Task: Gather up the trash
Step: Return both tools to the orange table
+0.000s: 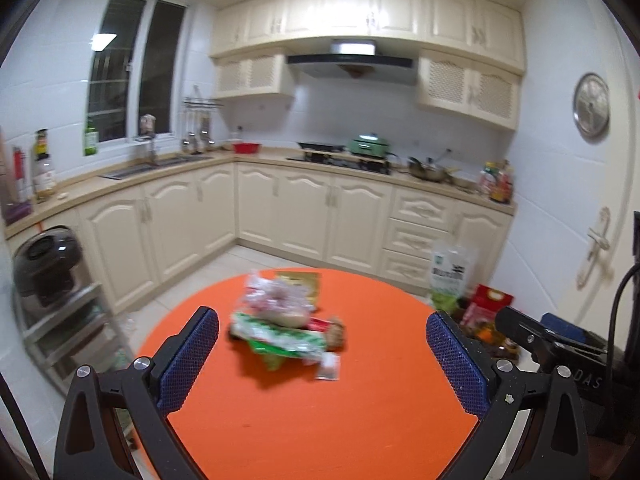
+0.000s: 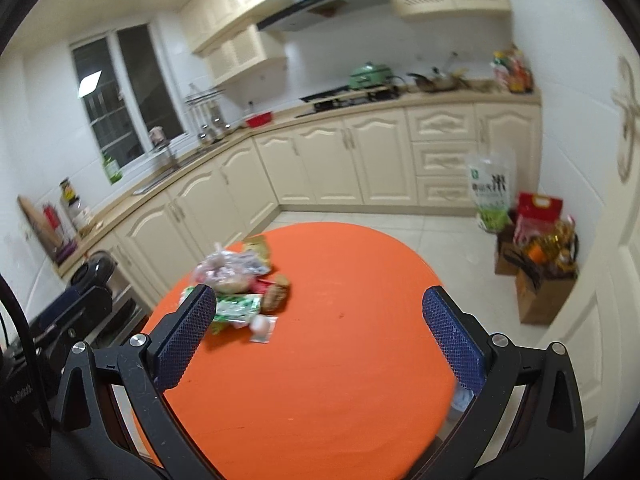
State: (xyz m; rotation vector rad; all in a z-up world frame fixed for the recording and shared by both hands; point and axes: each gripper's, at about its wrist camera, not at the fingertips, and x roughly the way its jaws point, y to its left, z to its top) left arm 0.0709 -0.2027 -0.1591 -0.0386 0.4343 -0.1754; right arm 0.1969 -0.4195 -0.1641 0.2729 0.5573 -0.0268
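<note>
A pile of trash (image 1: 282, 322) lies on the round orange table (image 1: 320, 420): a clear plastic bag (image 1: 272, 294), a green-and-white wrapper (image 1: 280, 338), a brown lump (image 1: 336, 332), a small white sachet (image 1: 329, 366) and a yellowish packet (image 1: 300, 282) behind. My left gripper (image 1: 322, 344) is open and empty, hovering above the table just short of the pile. In the right wrist view the pile (image 2: 236, 284) lies on the table (image 2: 320, 380) at the left. My right gripper (image 2: 320, 320) is open and empty; its left finger (image 2: 188, 332) overlaps the green wrapper (image 2: 236, 306).
Cream kitchen cabinets (image 1: 280, 208) and a counter run behind the table. A rack with a black cooker (image 1: 44, 264) stands at left. Bags and boxes (image 2: 536, 248) sit on the floor at right by a white door (image 1: 580, 220). The other gripper's black body (image 1: 560, 344) shows at right.
</note>
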